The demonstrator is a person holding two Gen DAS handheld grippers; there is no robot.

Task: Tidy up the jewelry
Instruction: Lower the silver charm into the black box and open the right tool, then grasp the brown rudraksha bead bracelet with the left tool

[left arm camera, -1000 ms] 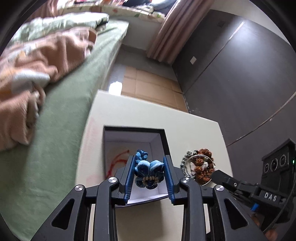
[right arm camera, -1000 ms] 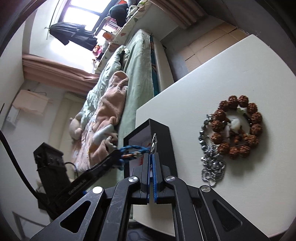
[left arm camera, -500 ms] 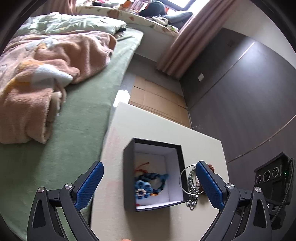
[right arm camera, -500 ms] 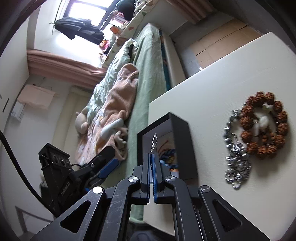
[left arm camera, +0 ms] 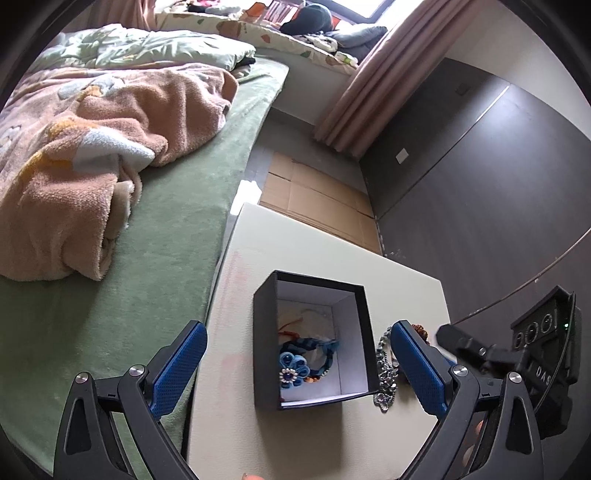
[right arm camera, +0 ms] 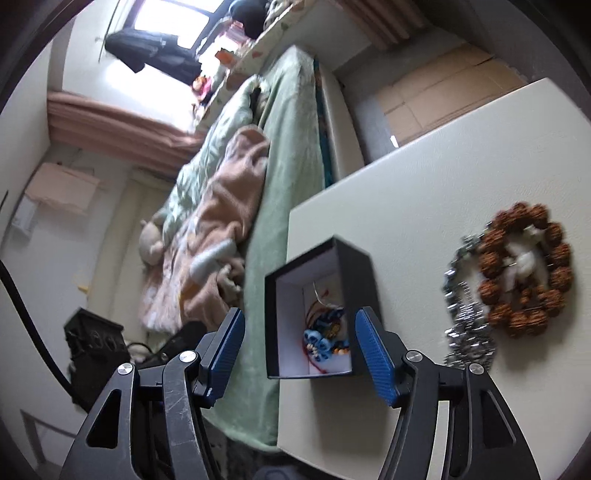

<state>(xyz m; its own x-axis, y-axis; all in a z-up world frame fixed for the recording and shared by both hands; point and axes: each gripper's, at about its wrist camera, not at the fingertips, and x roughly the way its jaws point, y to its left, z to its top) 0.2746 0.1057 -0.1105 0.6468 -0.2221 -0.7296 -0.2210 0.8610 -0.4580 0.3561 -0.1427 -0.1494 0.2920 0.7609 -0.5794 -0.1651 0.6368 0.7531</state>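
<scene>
Blue flower piece (left arm camera: pixel 293 371) boxed; two items remain on the bench (left arm camera: pixel 306 251).
Left gripper (left arm camera: pixel 297 363) fully released; right gripper (right arm camera: pixel 299 349), jaws just opened, empty above box (right arm camera: pixel 360 273); chain (right arm camera: pixel 463 325) and bead bracelet (right arm camera: pixel 524 275) lie beside it.

Soft daylight from an overexposed window (right arm camera: pixel 166 22); fisheye bending and dark corners; right-wrist view motion-blurred, left-wrist view sharp.

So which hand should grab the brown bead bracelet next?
Probably the right. Its tongs have just opened with nothing between them, and the brown bead bracelet and silver chain lie on the table beside them. The left tongs, also open, sit over the black box.
</scene>
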